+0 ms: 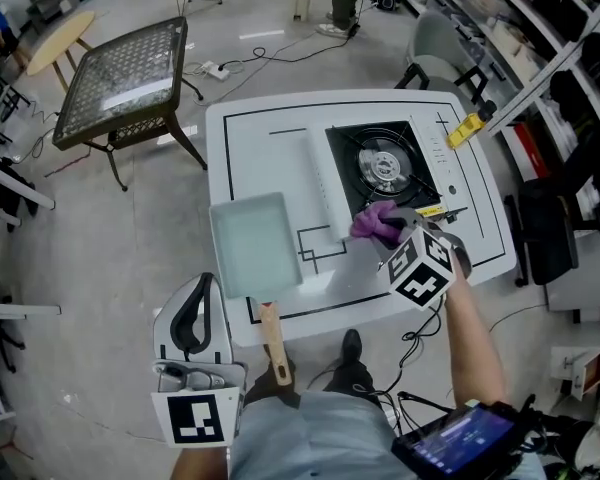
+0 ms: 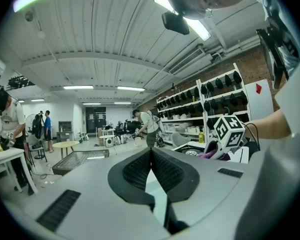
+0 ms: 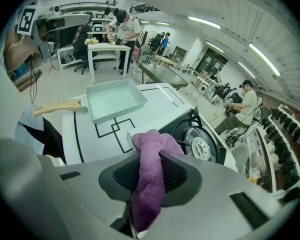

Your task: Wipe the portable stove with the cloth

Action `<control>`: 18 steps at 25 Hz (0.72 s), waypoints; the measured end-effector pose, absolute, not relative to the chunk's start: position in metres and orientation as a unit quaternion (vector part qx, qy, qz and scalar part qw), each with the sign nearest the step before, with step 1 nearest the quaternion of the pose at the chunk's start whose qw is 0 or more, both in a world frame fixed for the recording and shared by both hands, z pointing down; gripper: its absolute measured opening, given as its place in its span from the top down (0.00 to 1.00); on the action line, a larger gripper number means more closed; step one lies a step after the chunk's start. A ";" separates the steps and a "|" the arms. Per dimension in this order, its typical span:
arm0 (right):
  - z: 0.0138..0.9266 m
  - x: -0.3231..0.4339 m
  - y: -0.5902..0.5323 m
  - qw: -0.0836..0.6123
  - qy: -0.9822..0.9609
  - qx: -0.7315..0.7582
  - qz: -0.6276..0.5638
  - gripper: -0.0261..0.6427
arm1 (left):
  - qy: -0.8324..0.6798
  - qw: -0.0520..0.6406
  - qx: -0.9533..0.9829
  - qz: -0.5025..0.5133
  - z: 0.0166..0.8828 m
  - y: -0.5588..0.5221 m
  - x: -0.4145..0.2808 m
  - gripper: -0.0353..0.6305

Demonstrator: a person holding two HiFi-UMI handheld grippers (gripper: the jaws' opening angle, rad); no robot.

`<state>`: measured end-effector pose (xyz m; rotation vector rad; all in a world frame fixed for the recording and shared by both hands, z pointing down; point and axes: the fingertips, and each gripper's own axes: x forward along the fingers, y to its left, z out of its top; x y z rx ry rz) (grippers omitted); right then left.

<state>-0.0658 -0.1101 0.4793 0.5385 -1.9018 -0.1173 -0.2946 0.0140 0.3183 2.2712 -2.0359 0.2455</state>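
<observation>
The portable stove (image 1: 382, 164) sits on the far right part of the white table (image 1: 260, 128), its round burner (image 3: 204, 145) in plain sight. My right gripper (image 1: 385, 232) is shut on a bunched purple cloth (image 1: 373, 220), held just in front of the stove's near left corner. In the right gripper view the cloth (image 3: 149, 179) runs between the jaws and bulges out past them. Below the table's near left edge, off the table, my left gripper (image 1: 202, 290) is shut with nothing in it. It (image 2: 151, 170) points out into the room.
A pale green tray pan (image 1: 252, 242) with a wooden handle (image 1: 274, 344) lies on the table's near left. A yellow object (image 1: 465, 128) rests at the far right corner. A metal mesh table (image 1: 125, 76) stands to the left, with shelves (image 1: 540, 38) and a chair (image 1: 436, 52) to the right.
</observation>
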 end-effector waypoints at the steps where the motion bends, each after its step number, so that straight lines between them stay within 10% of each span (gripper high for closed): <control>1: 0.479 -0.071 -0.108 0.549 -0.803 0.227 -0.050 0.80 | -0.666 0.040 0.740 0.080 0.317 0.016 -0.300 0.92; 18: 0.469 -0.135 -0.080 0.535 -0.817 0.214 -0.029 0.80 | -0.665 -0.019 0.746 0.033 0.270 0.033 -0.343 0.92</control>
